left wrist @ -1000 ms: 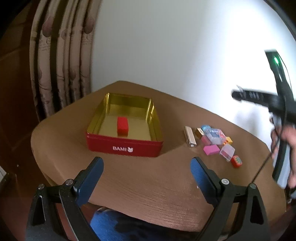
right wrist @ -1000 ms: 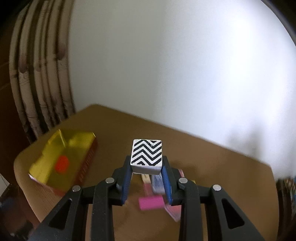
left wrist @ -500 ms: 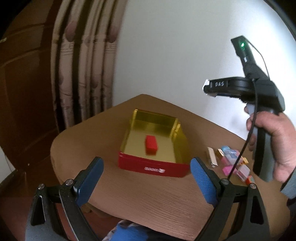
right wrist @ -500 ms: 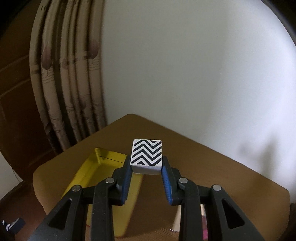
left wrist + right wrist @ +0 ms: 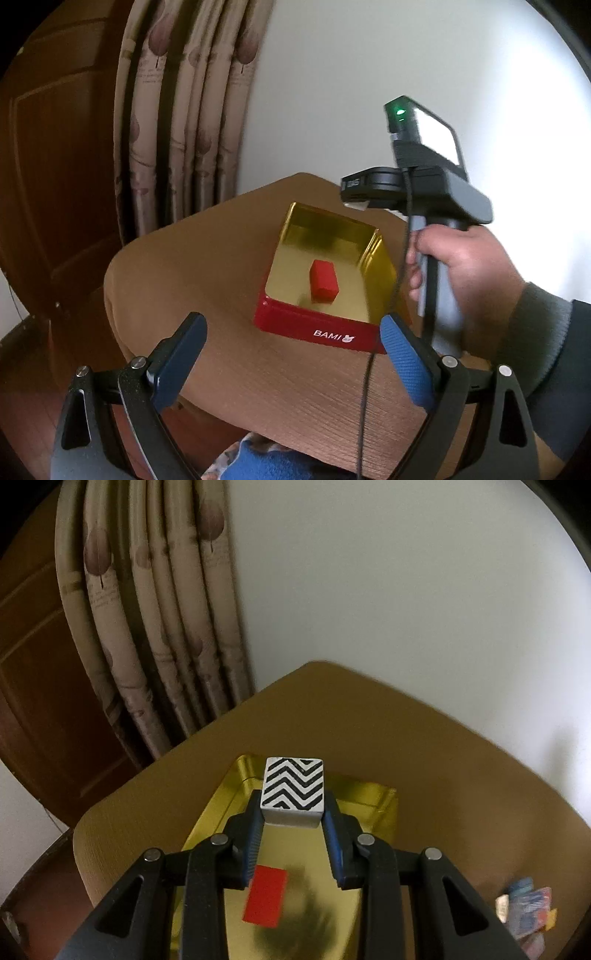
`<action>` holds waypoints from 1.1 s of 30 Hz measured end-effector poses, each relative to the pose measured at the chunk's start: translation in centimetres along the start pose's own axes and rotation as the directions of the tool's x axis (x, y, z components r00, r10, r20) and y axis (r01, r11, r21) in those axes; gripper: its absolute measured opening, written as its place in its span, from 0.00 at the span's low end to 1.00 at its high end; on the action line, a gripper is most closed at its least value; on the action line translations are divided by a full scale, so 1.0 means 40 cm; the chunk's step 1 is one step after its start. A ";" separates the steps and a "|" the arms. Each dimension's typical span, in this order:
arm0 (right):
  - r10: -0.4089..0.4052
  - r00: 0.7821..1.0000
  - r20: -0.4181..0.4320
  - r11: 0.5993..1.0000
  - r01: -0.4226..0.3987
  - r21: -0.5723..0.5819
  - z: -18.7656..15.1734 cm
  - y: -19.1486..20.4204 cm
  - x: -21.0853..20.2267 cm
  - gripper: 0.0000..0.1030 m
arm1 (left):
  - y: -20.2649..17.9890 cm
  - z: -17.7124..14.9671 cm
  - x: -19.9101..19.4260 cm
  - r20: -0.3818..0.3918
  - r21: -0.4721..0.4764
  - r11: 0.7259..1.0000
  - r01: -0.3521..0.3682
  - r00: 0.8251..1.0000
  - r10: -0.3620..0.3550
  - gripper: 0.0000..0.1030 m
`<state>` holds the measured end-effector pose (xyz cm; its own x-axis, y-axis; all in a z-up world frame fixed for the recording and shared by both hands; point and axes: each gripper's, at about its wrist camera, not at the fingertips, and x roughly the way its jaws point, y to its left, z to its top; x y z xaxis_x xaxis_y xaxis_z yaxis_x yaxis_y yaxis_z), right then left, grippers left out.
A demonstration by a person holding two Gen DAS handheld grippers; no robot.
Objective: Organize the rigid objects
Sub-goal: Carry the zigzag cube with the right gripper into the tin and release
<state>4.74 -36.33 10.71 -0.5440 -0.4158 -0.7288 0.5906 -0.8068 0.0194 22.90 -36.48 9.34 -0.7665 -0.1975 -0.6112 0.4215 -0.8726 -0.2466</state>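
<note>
My right gripper (image 5: 291, 808) is clamped on a zigzag-patterned block (image 5: 293, 789), held above the open tin (image 5: 384, 794), whose gold interior holds a red block (image 5: 265, 896). My left gripper (image 5: 291, 363) has its fingers spread apart, holding nothing, above the near table (image 5: 207, 258) edge. Further small items (image 5: 528, 910) lie in a cluster on the table, right of the tin.

Beige curtains (image 5: 155, 627) printed with leaves are hanging beside a dark wooden door (image 5: 55, 177), a white wall (image 5: 406, 590) standing behind the brown worktop (image 5: 207, 266).
</note>
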 end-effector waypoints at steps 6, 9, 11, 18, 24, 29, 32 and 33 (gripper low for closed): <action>0.025 0.996 -0.087 0.999 -0.027 -0.020 -0.009 0.023 0.122 0.30 | 0.018 0.006 0.020 -0.019 -0.027 1.000 0.002 1.000 -0.002 0.90; 0.050 0.989 -0.140 0.998 -0.054 -0.024 -0.006 0.032 0.181 0.30 | 0.029 0.007 0.038 -0.041 -0.054 0.999 0.004 0.999 -0.007 0.90; 0.053 0.986 -0.158 0.998 -0.059 -0.029 -0.004 0.033 0.212 0.30 | 0.030 0.005 0.045 -0.046 -0.059 0.998 0.001 0.999 -0.003 0.90; 0.068 0.974 -0.216 0.997 -0.075 -0.025 -0.006 0.028 0.286 0.30 | 0.041 0.008 0.047 -0.070 -0.071 0.997 0.009 0.997 -0.014 0.90; 0.076 0.967 -0.242 0.996 -0.083 -0.019 0.010 0.032 0.302 0.30 | 0.039 0.009 0.040 -0.069 -0.067 0.998 0.005 0.998 -0.010 0.90; 0.104 0.974 -0.203 0.994 -0.105 0.006 0.021 0.018 0.217 0.31 | 0.043 0.018 0.028 -0.038 -0.061 0.998 0.011 0.999 -0.013 0.90; 0.110 0.992 -0.058 0.993 -0.108 0.047 0.003 -0.100 0.031 0.41 | 0.034 0.019 0.006 -0.003 -0.036 0.999 0.014 1.000 -0.015 0.90; 0.099 0.995 -0.022 0.993 -0.098 0.064 -0.013 -0.150 -0.022 0.44 | 0.027 0.018 -0.001 0.006 -0.024 1.000 0.019 1.000 -0.019 0.90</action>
<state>1.97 -30.92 10.88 -0.4697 -0.4844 -0.7381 0.6017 -0.7874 0.1339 23.04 -37.73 9.62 -0.7772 -0.1841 -0.6017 0.4186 -0.8652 -0.2761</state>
